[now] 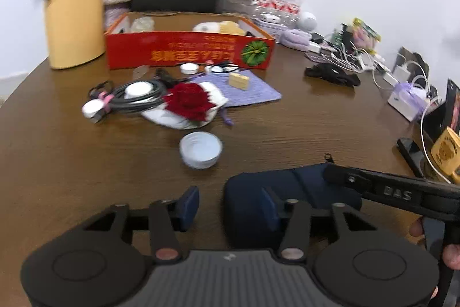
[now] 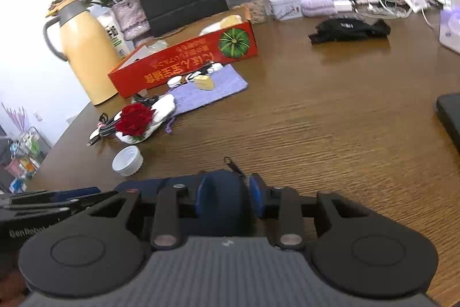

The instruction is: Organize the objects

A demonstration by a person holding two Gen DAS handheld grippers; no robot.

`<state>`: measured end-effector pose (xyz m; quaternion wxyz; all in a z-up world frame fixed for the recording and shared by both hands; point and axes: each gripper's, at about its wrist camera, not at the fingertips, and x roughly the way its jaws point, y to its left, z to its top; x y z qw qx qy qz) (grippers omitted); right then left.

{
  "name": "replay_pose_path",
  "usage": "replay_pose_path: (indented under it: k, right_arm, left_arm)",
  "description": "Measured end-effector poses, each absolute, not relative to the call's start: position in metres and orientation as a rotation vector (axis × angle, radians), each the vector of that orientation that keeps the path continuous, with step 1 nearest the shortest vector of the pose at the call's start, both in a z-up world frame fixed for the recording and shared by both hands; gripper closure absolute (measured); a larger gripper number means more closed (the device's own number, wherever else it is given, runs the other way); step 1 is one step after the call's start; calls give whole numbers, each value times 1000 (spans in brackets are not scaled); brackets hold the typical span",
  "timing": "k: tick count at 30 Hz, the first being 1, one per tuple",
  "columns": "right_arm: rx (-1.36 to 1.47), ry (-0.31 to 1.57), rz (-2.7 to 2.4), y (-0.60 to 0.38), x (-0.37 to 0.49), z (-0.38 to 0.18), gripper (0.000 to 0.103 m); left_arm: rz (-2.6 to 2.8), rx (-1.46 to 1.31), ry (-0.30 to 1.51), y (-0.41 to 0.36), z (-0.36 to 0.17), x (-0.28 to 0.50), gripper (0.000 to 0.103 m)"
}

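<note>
A dark blue zip pouch (image 1: pixel 290 192) lies on the brown table near its front edge. My right gripper (image 2: pixel 228 196) is shut on the pouch (image 2: pixel 222 192), one blue pad on each side of its end. My left gripper (image 1: pixel 230 205) is open at the pouch's left end; its right pad rests against the pouch and its left pad stands over bare table. A red open cardboard box (image 1: pixel 189 49) stands further back, also in the right wrist view (image 2: pixel 184 62). A white cap (image 1: pixel 200 149) lies upturned between pouch and box.
A red rose on white wrapping (image 1: pixel 188 102), a coiled black cable (image 1: pixel 135 97), a purple cloth (image 1: pixel 244 89) with a small yellow block, and glasses lie before the box. A yellow thermos (image 1: pixel 73 7) stands left. Chargers, cables and a black strap (image 1: pixel 330 74) crowd the right side.
</note>
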<state>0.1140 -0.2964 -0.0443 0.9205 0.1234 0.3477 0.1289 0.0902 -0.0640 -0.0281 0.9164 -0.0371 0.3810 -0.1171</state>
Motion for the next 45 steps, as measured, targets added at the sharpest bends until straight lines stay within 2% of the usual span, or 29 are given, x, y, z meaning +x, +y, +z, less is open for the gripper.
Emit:
replay_pose_path:
  k: [2, 8, 9, 10, 13, 14, 17, 21, 26, 30, 34, 40, 44, 45]
  right_arm:
    - [242, 706, 274, -296, 107, -42, 58]
    - [308, 712, 280, -307, 96, -51, 56]
    - [317, 707, 281, -308, 95, -52, 57]
    - [318, 706, 285, -307, 95, -52, 65]
    - [326, 714, 296, -305, 99, -53, 70]
    - [321, 724, 285, -304, 101, -51, 75]
    - [353, 676, 258, -308, 104, -31, 76]
    - [273, 534, 256, -299, 134, 20, 76]
    - [264, 463, 249, -288, 246, 65, 76]
    - [284, 539, 232, -271, 349, 69, 76]
    - [256, 660, 208, -244, 420, 50, 75]
    - [161, 803, 212, -206, 457, 9, 75]
    - [161, 857, 224, -192, 466, -9, 69]
    - [175, 885, 252, -189, 469, -13, 64]
  left_arm:
    - [-259, -107, 797, -56, -31, 87, 53]
    - [-352, -175, 807, -52, -39, 86, 55]
    - [-371, -190, 809, -52, -40, 87, 61]
    - [-392, -205, 803, -52, -42, 88, 65]
    - [-378, -180, 773, -55, -38, 89, 77]
    - [-379, -169, 763, -56, -34, 89, 78]
    - [-414, -160, 688, -57, -10, 94, 78]
    - [-422, -155, 584, -52, 30, 150, 78]
    - [-394, -108, 523, -51, 62, 263, 78]
    - [-346, -97, 587, -44, 64, 348, 79]
    - [-322, -95, 699, -31, 38, 405, 79]
    - [-267, -2, 816, -24, 0, 421, 79]
    - [-288, 10, 816, -20, -3, 417, 80]
    - [-287, -7, 820, -19, 0, 416, 76]
